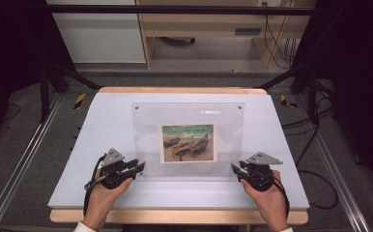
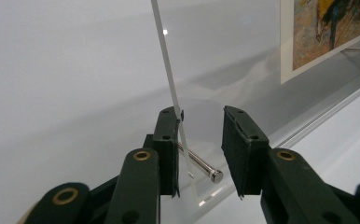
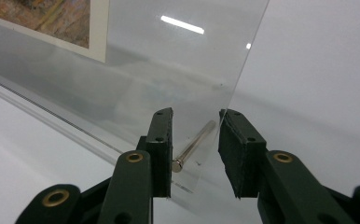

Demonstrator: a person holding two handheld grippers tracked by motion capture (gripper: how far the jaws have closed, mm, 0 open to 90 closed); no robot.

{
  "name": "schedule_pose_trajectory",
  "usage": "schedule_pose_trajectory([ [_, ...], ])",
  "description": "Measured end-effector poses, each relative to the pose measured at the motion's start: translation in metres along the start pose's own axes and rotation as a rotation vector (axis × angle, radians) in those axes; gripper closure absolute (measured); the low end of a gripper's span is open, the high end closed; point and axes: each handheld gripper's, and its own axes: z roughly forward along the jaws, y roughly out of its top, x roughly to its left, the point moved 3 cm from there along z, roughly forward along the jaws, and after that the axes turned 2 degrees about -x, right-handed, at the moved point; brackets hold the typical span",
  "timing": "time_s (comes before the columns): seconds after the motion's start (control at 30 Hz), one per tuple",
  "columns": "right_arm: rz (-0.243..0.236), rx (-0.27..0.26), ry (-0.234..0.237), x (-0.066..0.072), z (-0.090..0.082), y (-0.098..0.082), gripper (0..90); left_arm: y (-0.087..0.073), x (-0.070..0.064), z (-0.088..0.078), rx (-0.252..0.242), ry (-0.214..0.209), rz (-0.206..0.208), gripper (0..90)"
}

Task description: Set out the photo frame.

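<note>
Presently frame (image 1: 188, 140) lies mid-bench (image 1: 102, 125), long axis left-right. Left tongs (image 1: 137, 166) at near-left corner, right tongs (image 1: 236, 169) at near-right; both agape, each straddling corner pin (image 2: 201, 163), clamping nothing. Hands equally near.

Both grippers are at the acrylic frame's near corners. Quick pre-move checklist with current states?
1. left gripper straddles the frame's corner with its metal pin: ok, jaws open.
2. right gripper straddles its own corner and pin: ok, jaws open.
3. Neither jaw pair clamped yet: ok, gaps visible on both.
4. acrylic frame standing squarely on the white table: cannot tell.
5. boat print seated flat between the panels: ok, looks centred.
6. Pins tight or loose: cannot tell.
</note>
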Motion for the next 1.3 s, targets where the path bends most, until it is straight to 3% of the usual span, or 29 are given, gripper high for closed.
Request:
schedule_pose_trajectory([
  [1.3,-0.032,0.034,-0.004,0.0041,-0.0044,-0.0094,67.9,-0.0078,-0.0052,-0.0034,0.039,-0.003,0.033,66.9],
])
